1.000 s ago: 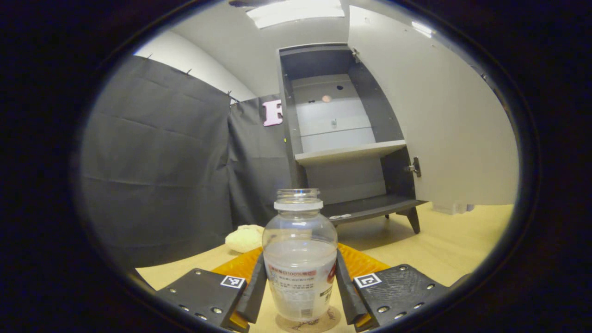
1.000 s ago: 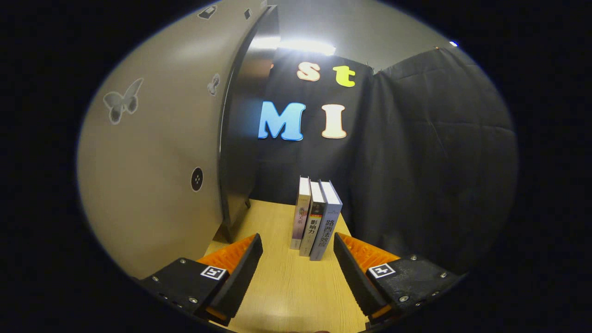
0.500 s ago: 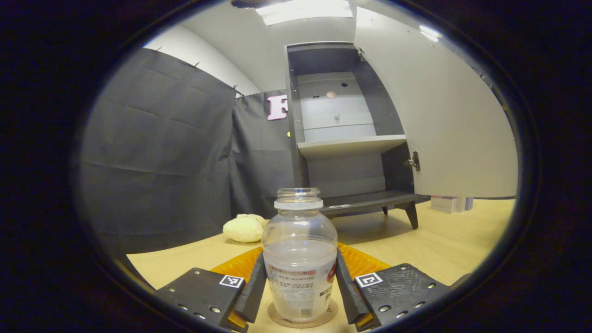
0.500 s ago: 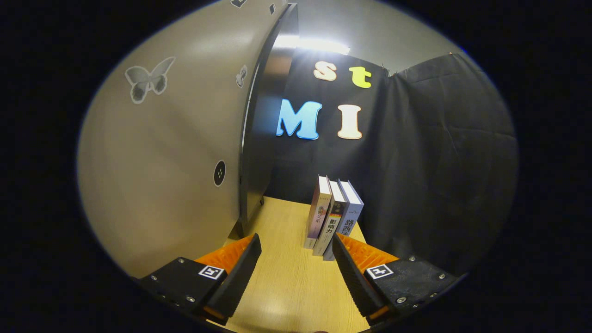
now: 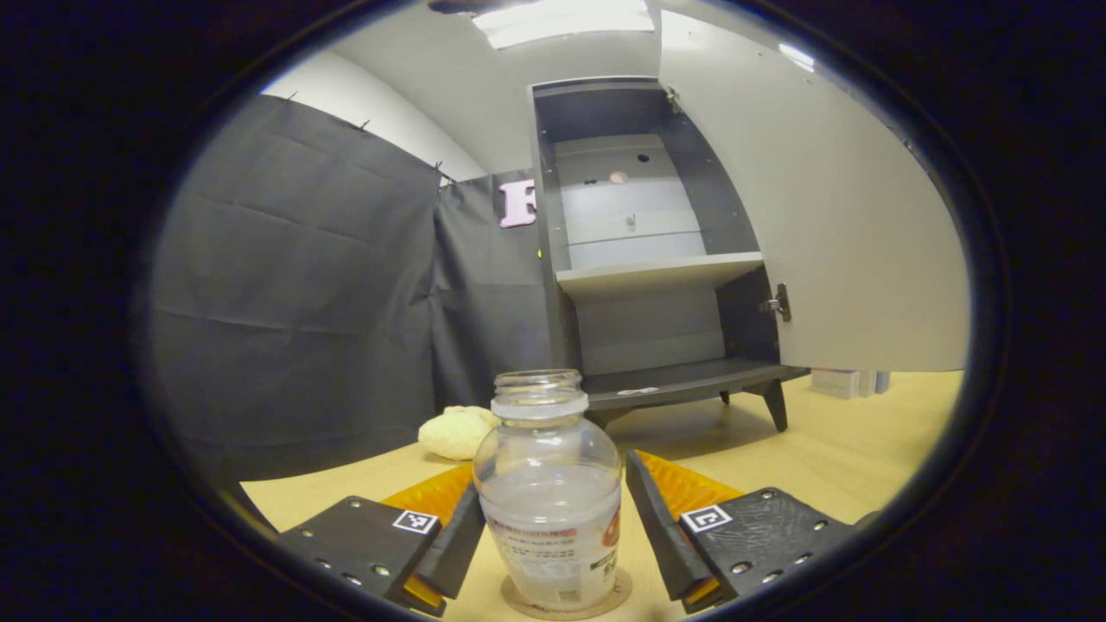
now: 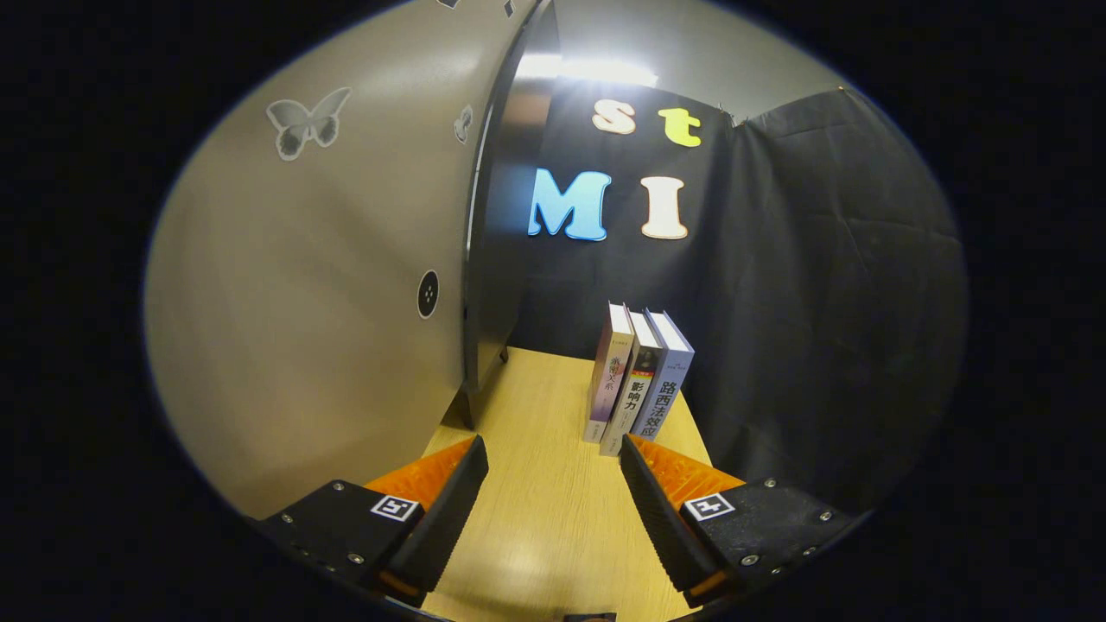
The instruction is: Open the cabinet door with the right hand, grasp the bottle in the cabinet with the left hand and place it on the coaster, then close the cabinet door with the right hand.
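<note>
A clear bottle (image 5: 549,501) with a label and no cap stands upright on a round coaster (image 5: 566,605) on the wooden table. My left gripper (image 5: 553,479) is open around it; a gap shows between the bottle and the right-hand finger, while the left-hand finger sits close beside it. Behind stands the dark cabinet (image 5: 639,259) with bare shelves, its pale door (image 5: 829,225) swung wide open. In the right gripper view, that door's outer face (image 6: 302,302), with butterfly stickers and a round dark knob (image 6: 428,294), looms just left. My right gripper (image 6: 553,449) is open and holds nothing.
Three upright books (image 6: 639,380) stand on the table (image 6: 544,518) ahead of the right gripper, against the black cloth wall. A pale soft lump (image 5: 456,430) lies left of the cabinet's foot. Bare tabletop (image 5: 829,458) stretches in front of the cabinet.
The left gripper's fingers have spread off the bottle, which now stands on the coaster by itself. The right gripper has shifted slightly, so door and books sit a little farther right in its view.
</note>
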`<action>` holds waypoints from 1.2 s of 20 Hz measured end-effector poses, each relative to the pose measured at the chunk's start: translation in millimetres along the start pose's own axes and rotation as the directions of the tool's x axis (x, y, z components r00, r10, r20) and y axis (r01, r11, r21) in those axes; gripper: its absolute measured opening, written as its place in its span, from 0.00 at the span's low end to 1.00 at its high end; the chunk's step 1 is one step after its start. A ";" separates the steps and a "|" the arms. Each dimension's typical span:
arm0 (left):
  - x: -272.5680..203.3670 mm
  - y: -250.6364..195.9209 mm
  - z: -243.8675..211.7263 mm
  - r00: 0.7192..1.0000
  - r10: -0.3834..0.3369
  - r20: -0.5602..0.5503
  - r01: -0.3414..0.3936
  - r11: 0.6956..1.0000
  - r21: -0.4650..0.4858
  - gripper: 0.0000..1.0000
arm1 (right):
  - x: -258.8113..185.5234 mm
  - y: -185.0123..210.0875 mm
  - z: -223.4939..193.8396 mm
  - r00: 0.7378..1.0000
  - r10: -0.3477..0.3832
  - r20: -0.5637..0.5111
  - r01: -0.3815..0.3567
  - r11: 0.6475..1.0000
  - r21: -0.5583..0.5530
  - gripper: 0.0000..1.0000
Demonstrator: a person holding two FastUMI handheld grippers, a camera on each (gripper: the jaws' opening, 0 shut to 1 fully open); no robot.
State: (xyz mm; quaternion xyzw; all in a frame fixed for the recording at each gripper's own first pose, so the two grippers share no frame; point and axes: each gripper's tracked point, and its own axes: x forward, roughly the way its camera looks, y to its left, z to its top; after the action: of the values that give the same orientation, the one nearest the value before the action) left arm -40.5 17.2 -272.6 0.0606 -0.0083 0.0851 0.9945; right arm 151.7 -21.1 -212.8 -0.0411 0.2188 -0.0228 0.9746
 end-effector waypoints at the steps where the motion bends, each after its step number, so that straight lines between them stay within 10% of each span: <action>1: 3.7 -0.1 3.4 1.000 -0.003 0.005 0.003 1.000 -0.002 0.86 | -1.7 -3.0 -1.7 1.000 -0.005 -0.001 0.005 1.000 0.004 0.96; 16: 11.9 8.0 105.8 1.000 -0.019 0.008 0.018 0.998 0.064 0.86 | -23.6 -34.7 33.7 0.997 -0.029 0.066 0.020 0.992 0.124 0.96; 24: -30.3 -6.6 211.2 0.986 -0.081 -0.148 0.085 0.996 0.018 0.86 | -78.8 2.3 129.0 0.966 0.128 0.223 -0.181 0.954 0.238 0.95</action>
State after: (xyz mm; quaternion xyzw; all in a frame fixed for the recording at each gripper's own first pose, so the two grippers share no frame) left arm -70.6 -20.1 -64.6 0.0666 0.0686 0.0481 0.9943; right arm 135.8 -4.8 -63.3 0.1007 0.1149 0.0302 0.9878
